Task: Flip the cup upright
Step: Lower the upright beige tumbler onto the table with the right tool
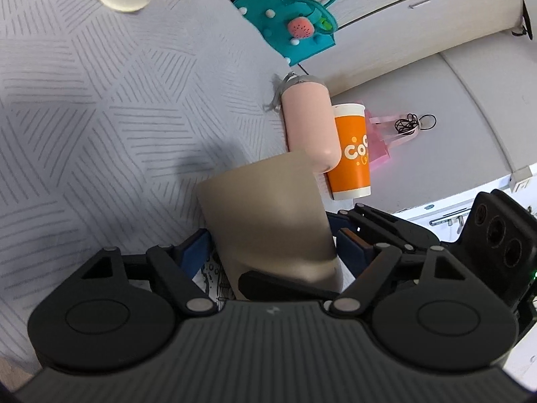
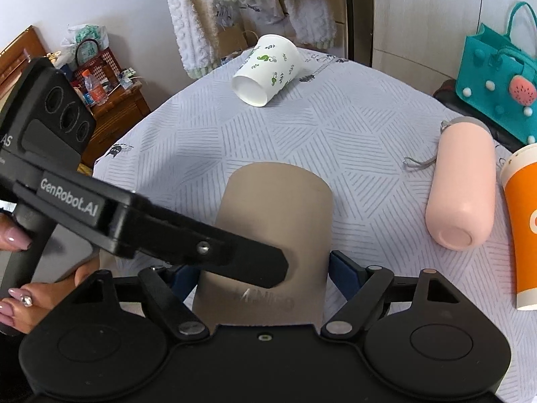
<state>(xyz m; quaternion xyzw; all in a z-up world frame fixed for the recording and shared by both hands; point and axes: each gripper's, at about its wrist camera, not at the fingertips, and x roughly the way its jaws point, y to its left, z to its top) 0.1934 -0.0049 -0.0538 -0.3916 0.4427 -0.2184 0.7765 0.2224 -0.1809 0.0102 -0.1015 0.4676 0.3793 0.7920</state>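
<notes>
While both tongs, left (image 1: 272,252) and right (image 2: 258,268), clenched the cup (image 2: 275,221), its axis pointed away from them.

"GenRobot.AI" on the left tool (image 2: 275,268)

The tan cup (image 2: 275,221) is looking matt and smooth. The tablecloth (image 2: 302,127) is showing ribbed woven fabric, the pink bottle (image 2: 466,184) satin-smooth.

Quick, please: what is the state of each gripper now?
Left gripper: shut on the brown cup.
Right gripper: around the same cup, seemingly shut on it.
</notes>
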